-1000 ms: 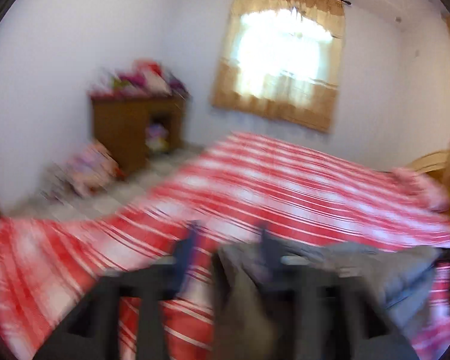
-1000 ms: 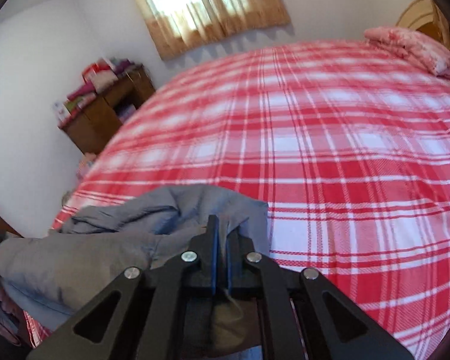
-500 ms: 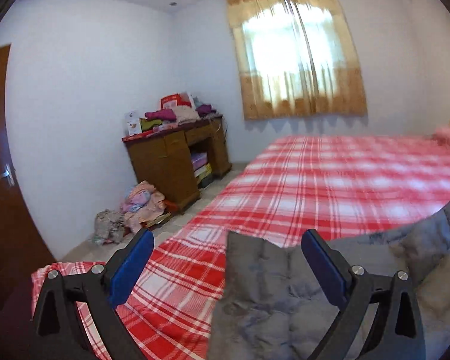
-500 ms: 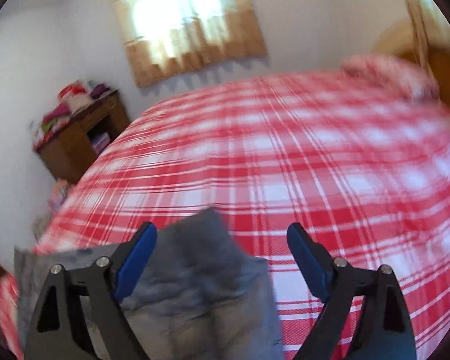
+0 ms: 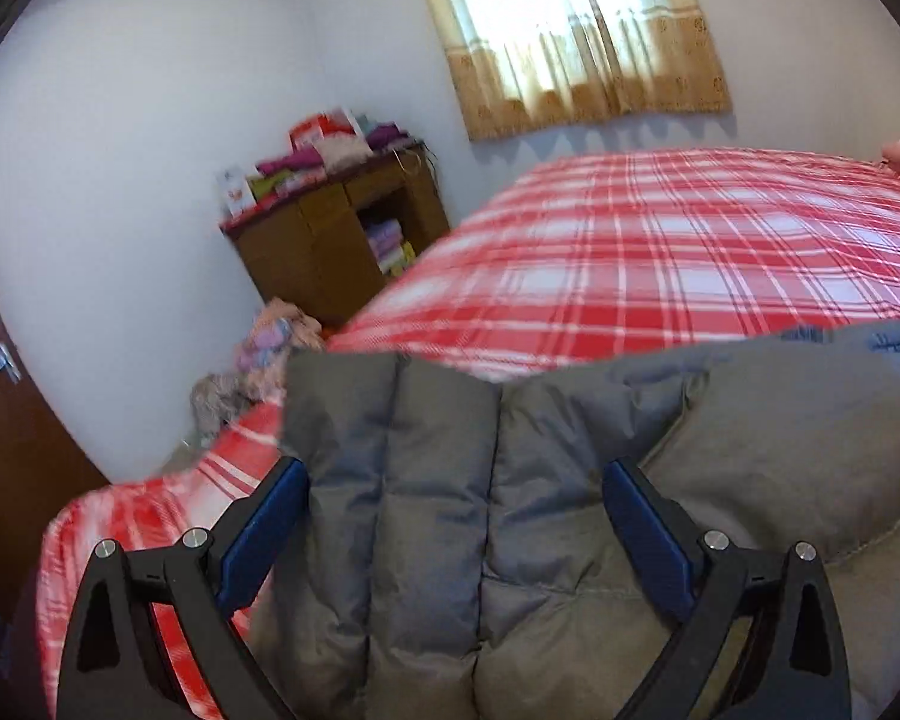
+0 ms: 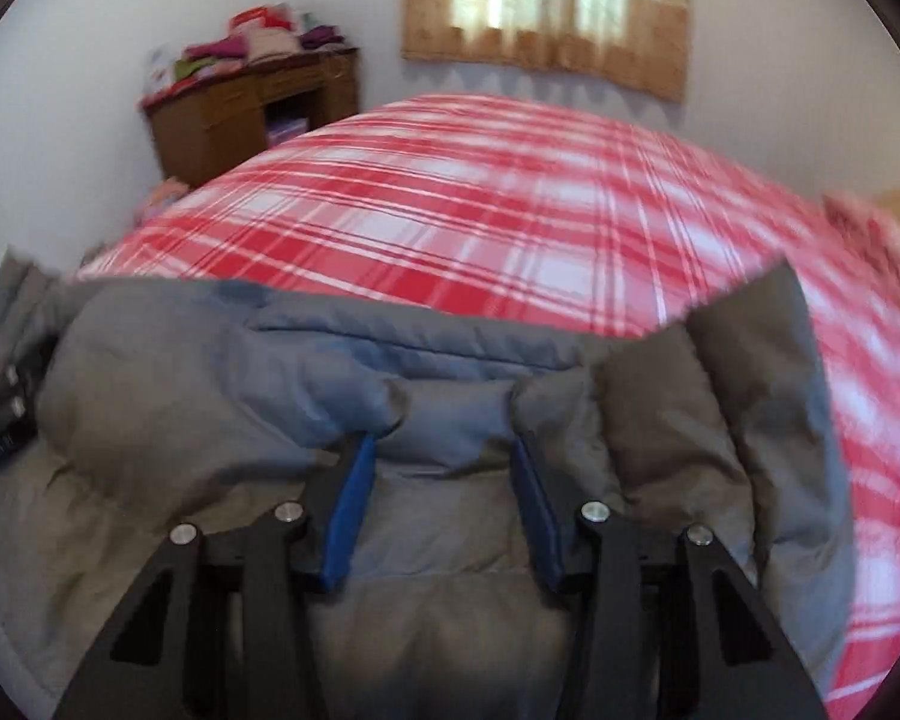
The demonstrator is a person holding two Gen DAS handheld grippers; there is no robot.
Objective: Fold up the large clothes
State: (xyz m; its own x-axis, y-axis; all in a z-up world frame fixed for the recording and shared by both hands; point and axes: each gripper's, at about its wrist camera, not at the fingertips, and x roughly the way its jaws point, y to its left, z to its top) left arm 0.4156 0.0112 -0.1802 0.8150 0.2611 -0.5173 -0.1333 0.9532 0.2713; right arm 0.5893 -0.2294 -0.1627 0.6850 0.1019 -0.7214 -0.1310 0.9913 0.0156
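Observation:
A grey quilted puffer jacket (image 5: 570,510) lies bunched on the near edge of the bed with the red plaid cover (image 5: 660,252). My left gripper (image 5: 456,480) is open wide, with a quilted panel of the jacket lying between the blue pads. In the right wrist view the jacket (image 6: 390,396) fills the foreground. My right gripper (image 6: 444,450) is open, its jaws partly closed in on either side of a bluish fold of the jacket. Its fingertips are sunk in the fabric.
A brown wooden cabinet (image 5: 324,240) piled with clothes stands against the far wall, left of the bed, with a heap of clothes (image 5: 264,348) on the floor beside it. A curtained window (image 5: 576,30) is behind the bed. A pink pillow (image 6: 870,228) lies at the right.
Both grippers have opened and let go of the jacket. They have then moved down close over the jacket, which now fills the foreground of both views.

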